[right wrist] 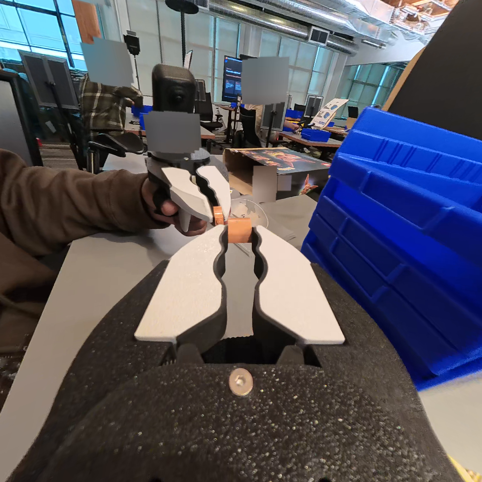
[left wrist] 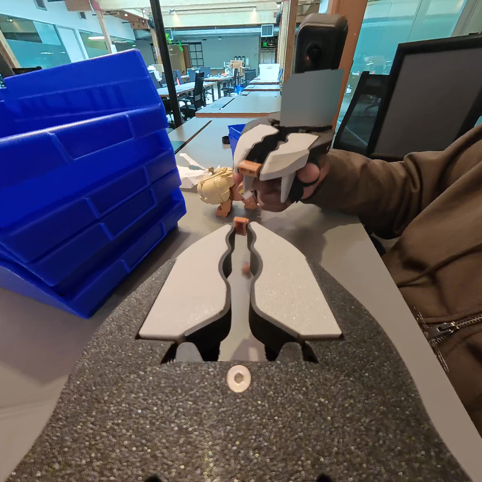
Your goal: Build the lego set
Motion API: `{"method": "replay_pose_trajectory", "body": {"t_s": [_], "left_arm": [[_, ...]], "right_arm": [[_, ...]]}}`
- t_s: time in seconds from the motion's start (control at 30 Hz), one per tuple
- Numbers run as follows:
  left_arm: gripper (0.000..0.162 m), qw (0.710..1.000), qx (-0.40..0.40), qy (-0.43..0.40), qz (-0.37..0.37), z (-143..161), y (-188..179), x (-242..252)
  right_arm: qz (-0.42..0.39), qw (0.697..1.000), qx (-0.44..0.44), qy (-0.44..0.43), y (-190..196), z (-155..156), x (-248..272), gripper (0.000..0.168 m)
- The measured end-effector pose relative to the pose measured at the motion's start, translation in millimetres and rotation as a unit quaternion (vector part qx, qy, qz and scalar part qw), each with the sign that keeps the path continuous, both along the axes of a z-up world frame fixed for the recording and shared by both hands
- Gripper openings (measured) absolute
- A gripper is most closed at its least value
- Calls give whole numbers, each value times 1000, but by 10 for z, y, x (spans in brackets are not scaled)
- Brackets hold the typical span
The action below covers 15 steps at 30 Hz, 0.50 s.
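The left tongs (left wrist: 241,226) pinch a small orange-brown brick (left wrist: 241,226) between their tips, held above the grey counter (left wrist: 336,250). In the right wrist view that same brick (right wrist: 218,215) shows in those tongs (right wrist: 220,216) farther off, with a hand (right wrist: 167,206) in a brown sleeve (right wrist: 67,198) gripping the handle.

The right tongs (right wrist: 239,230) are clamped on a second orange-brown piece (right wrist: 239,230), wider and rounded on top, gripped at the very tips. The two pieces sit just beside each other in that view, corner to corner; whether they touch cannot be told. From the left wrist view the right tongs (left wrist: 250,170) hold their piece (left wrist: 249,169) higher up, well above the counter.

Behind and below them a part-built model (left wrist: 217,189) stands on the counter: a rounded cream-tan body on orange-brown legs. White paper (left wrist: 191,170) lies just behind it.

A leaning stack of blue plastic bins (left wrist: 86,177) fills one side of the counter, near the model; it shows in the right wrist view too (right wrist: 407,229). A set box (right wrist: 276,167), open at one end, lies farther back on the counter. A dark monitor (left wrist: 427,101) stands at the counter's far edge. Beyond are office desks, chairs and two seated people.
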<state>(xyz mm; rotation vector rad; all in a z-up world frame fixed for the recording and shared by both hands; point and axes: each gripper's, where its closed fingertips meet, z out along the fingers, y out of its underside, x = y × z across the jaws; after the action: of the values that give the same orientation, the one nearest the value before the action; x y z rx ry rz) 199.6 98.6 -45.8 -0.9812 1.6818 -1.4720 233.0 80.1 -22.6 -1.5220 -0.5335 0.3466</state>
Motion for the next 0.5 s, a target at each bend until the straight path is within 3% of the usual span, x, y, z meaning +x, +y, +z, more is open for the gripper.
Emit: {"method": "replay_pose_trajectory", "body": {"t_s": [0.3, 0.4, 0.5], "left_arm": [[9, 997, 76, 0, 31, -60, -58, 84], [8, 995, 78, -30, 47, 103, -76, 105], [8, 995, 56, -64, 54, 356, -104, 114]], "right_arm": [[4, 999, 11, 43, -124, 137, 56, 17], [92, 983, 6, 158, -258, 309, -39, 17], [179, 942, 0, 284, -395, 510, 0, 17]]}}
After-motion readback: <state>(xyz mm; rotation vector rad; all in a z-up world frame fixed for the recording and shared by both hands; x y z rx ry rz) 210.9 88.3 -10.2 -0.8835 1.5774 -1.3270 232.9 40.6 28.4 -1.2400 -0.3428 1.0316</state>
